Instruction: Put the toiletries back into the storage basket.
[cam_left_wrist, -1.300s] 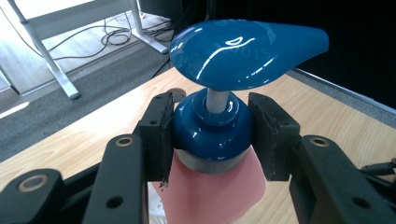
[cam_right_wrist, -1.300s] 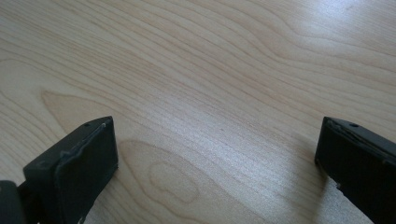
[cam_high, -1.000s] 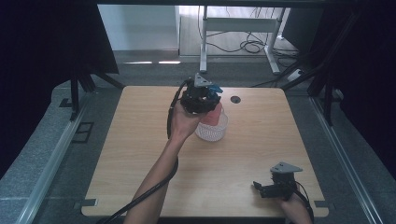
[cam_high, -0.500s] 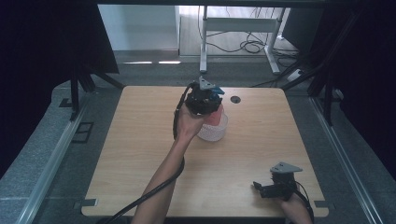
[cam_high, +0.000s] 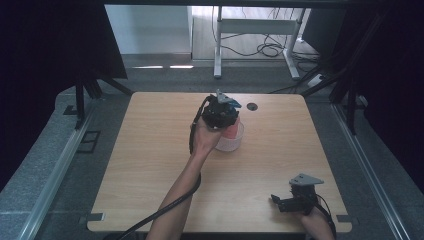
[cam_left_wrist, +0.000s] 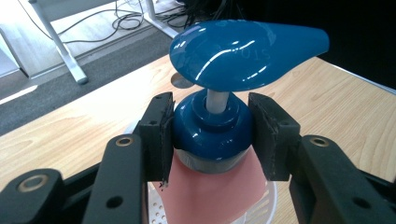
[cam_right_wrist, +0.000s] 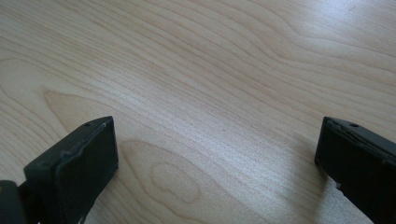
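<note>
Lowered since the earlier frame: left gripper (cam_left_wrist: 212, 135) clamped on pink pump bottle's (cam_left_wrist: 212, 196) blue collar, base hidden inside white perforated basket (cam_high: 234, 141) at mid-table. Resting wide open near the front edge: right gripper (cam_right_wrist: 217, 163), nothing between.

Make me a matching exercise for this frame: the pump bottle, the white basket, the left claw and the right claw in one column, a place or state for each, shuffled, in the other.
Things:
1. pump bottle
2. basket
3. left claw
4. right claw

Places or states:
A. open, low over bare wood near the table's front right corner
B. pink body, blue cap and pump head
C. white, perforated, standing mid-table under the bottle
D. shut on the blue cap

Pairs: 1-B, 2-C, 3-D, 4-A
</note>
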